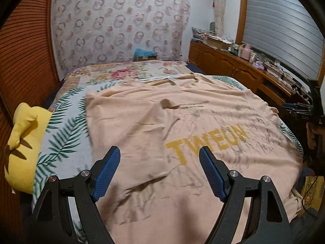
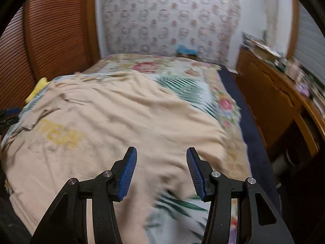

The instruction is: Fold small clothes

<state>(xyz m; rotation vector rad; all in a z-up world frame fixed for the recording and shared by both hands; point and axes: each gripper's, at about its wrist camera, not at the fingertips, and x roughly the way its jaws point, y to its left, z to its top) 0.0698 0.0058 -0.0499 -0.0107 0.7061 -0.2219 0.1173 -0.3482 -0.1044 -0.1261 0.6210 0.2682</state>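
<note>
Peach shirt [image 1: 182, 134] spread flat, both claws agape

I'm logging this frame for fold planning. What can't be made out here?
- Right wrist view: motion blur smears the shirt and its lettering.
- Left wrist view: the shirt's near hem is hidden behind the left gripper.
- Both views: dresser clutter too small to identify.

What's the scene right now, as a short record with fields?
garment: peach shirt with yellow lettering, spread flat on the bed, wrinkled
left gripper: open, above the shirt, holding nothing
right gripper: open, above the shirt's edge, holding nothing
beside bed: yellow plush
fold: not yet begun
</note>
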